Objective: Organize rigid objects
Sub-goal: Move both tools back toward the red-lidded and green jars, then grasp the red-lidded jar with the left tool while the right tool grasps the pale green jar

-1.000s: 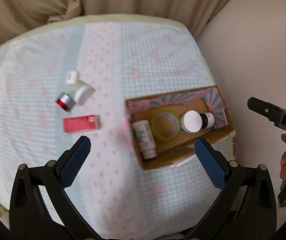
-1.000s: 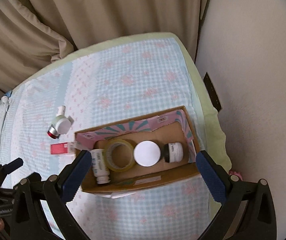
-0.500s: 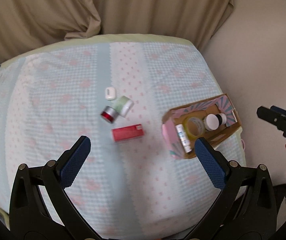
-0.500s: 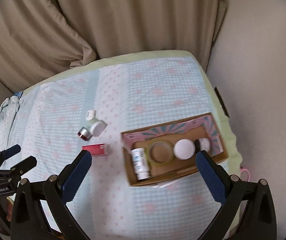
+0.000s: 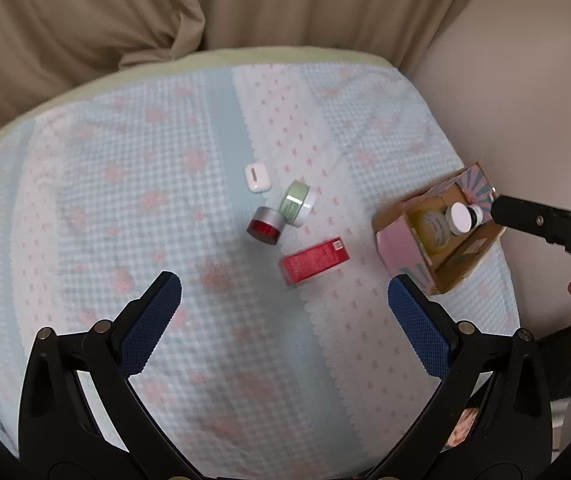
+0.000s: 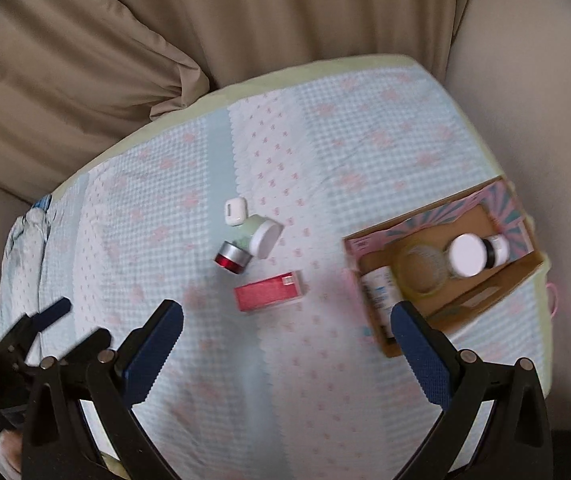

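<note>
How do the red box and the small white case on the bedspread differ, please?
The red box is a long rectangle; the white case is short and rounded. The red box lies nearer the cardboard box, while the white case lies farther back, beside the green jar. Both rest loose on the cloth, outside the cardboard box.

A pale blue and white checked bedcover [image 5: 165, 200] with pink flowers carries a red box [image 5: 314, 261], a white case [image 5: 256, 176], a pale green jar [image 5: 294, 202] with a white lid, and a silver jar [image 5: 265, 225] with a red base. The cardboard box [image 6: 481, 300] is brown, with pink and teal rays inside. Both claws have blue pads [image 5: 150, 322] on black arms. Beige curtains [image 6: 245, 20] hang behind
</note>
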`<control>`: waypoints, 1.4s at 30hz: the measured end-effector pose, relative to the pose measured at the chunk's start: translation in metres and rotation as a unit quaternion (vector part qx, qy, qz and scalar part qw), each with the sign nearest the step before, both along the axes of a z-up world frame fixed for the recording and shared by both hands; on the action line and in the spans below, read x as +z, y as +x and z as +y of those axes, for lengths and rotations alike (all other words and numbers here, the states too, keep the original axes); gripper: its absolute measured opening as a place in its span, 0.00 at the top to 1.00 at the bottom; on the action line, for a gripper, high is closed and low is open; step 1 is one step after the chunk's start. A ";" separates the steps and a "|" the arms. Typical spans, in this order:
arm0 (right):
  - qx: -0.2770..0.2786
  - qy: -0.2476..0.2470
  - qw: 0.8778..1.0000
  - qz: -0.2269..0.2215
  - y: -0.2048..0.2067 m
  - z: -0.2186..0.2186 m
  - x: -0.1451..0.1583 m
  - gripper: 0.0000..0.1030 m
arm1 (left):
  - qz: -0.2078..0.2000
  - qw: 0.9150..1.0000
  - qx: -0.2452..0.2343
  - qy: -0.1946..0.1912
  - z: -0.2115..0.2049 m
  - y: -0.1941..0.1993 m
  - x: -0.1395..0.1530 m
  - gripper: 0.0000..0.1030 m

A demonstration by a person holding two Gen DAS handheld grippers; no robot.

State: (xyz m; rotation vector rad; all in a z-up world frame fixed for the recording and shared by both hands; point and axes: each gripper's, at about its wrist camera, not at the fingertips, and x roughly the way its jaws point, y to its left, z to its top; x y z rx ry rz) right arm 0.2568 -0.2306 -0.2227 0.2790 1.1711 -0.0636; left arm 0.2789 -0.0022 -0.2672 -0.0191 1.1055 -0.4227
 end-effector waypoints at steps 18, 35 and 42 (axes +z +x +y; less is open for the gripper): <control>-0.098 0.102 0.980 0.142 0.148 0.030 -0.154 0.00 | 0.091 0.995 -0.040 0.018 -0.026 0.123 -0.150 0.01; -0.147 0.146 0.950 0.234 0.201 0.032 -0.275 0.14 | 0.119 0.989 -0.085 0.033 -0.069 0.149 -0.252 0.25; -0.157 0.159 0.944 0.243 0.200 0.026 -0.294 0.50 | 0.106 0.988 -0.111 0.029 -0.092 0.149 -0.260 0.47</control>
